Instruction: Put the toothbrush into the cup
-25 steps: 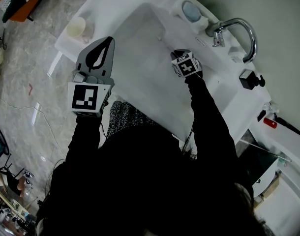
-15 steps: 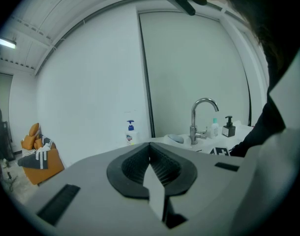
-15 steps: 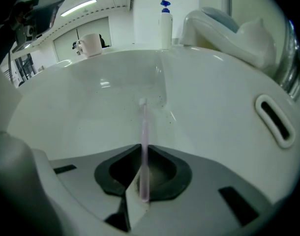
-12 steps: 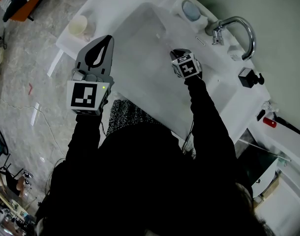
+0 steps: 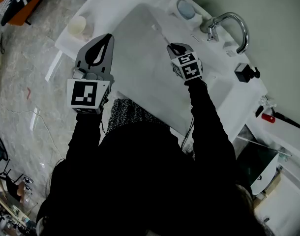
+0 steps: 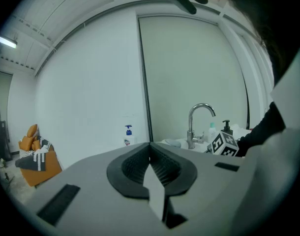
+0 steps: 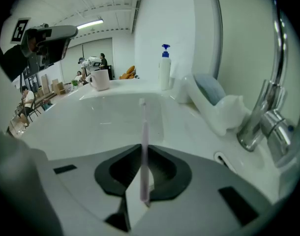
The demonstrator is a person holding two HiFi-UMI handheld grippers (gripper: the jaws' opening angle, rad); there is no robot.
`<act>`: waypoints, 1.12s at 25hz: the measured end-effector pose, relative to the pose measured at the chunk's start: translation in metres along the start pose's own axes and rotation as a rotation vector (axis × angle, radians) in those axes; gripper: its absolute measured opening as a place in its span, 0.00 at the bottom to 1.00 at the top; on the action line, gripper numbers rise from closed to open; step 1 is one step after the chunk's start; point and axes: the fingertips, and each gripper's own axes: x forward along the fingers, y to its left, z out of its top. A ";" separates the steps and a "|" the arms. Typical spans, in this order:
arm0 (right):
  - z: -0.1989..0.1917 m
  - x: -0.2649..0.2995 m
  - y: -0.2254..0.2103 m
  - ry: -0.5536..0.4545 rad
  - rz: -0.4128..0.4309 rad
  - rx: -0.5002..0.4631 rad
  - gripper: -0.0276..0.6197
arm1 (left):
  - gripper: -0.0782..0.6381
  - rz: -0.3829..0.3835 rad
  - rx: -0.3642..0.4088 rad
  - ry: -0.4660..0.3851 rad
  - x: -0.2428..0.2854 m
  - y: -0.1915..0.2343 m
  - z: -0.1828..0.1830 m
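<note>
A thin pink toothbrush (image 7: 144, 146) stands clamped between the pads of my right gripper (image 7: 142, 149), its bristle end pointing away over the sink basin (image 7: 105, 122). In the head view the right gripper (image 5: 172, 47) hangs above the basin, and the toothbrush (image 5: 161, 34) pokes out ahead of it. The pale cup (image 5: 77, 26) sits on the counter's far left corner, and the right gripper view shows it as a white mug (image 7: 100, 79). My left gripper (image 5: 106, 38) hovers near the basin's left rim, shut and empty (image 6: 150, 145).
A chrome faucet (image 5: 229, 25) arches over the basin's right side. A soap dish with a blue bar (image 5: 185, 9) lies behind the basin, and a blue-topped pump bottle (image 7: 164, 68) stands near it. A black dispenser (image 5: 246, 73) sits right of the faucet. People stand far off (image 7: 27, 97).
My right gripper has risen out of the basin with the toothbrush, which now shows ahead of its jaws. The left gripper has stayed where it was.
</note>
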 end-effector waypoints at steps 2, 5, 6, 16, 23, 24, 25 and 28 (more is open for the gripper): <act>0.010 -0.010 0.003 -0.026 -0.001 0.000 0.12 | 0.12 -0.004 0.003 -0.006 -0.001 -0.001 0.003; 0.024 -0.026 0.010 -0.063 0.000 -0.001 0.12 | 0.12 -0.006 0.003 -0.010 -0.003 -0.002 0.003; 0.027 -0.031 0.012 -0.074 0.000 -0.004 0.12 | 0.12 -0.009 0.004 -0.013 -0.003 -0.003 0.004; 0.067 -0.092 0.025 -0.221 -0.034 -0.006 0.12 | 0.12 -0.042 0.008 -0.048 -0.008 -0.013 0.019; 0.099 -0.138 0.036 -0.361 -0.051 0.017 0.12 | 0.12 -0.071 0.011 -0.073 -0.011 -0.027 0.030; 0.102 -0.144 0.038 -0.376 -0.056 0.019 0.12 | 0.12 -0.076 0.016 -0.074 -0.012 -0.030 0.031; 0.105 -0.150 0.040 -0.390 -0.060 0.021 0.12 | 0.12 -0.080 0.024 -0.076 -0.012 -0.032 0.032; 0.111 -0.165 0.043 -0.425 -0.071 0.024 0.12 | 0.12 -0.101 0.023 -0.093 -0.013 -0.039 0.038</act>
